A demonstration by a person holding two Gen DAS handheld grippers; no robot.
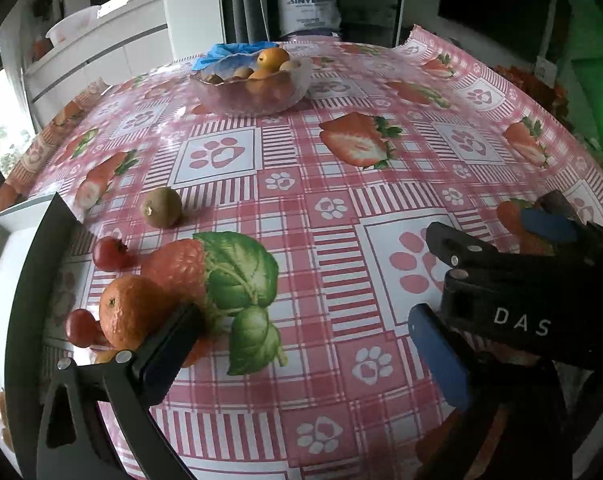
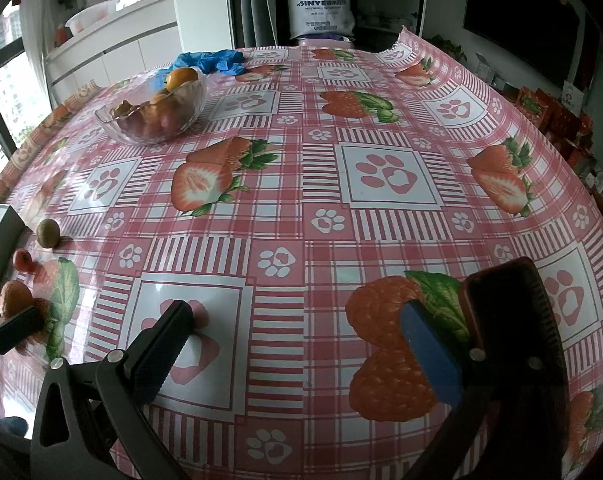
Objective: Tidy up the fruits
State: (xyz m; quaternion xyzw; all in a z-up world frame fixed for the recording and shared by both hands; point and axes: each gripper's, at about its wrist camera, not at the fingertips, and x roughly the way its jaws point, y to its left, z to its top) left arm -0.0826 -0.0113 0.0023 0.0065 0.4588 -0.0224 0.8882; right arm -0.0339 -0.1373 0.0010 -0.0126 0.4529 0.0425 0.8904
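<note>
Both tools released over desk [image 2: 301, 220].
Left tool [image 1: 301, 340] spread wide, orange [image 1: 131, 310] lower left; right tool [image 2: 297, 344] empty.

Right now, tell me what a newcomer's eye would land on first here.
The pink tablecloth with printed strawberries and paw prints fills both views. A glass bowl of fruit stands at the far side, a blue glove behind it. Loose fruit lies near the left edge: an orange and a kiwi.

Left wrist view: low over tablecloth [image 1: 321, 184], angled down, facing glass bowl [image 1: 253, 88]; loose fruit near at left.
Right wrist view: same heading, further right.
Shared: bowl, kiwi [image 1: 161, 207], tablecloth.
</note>
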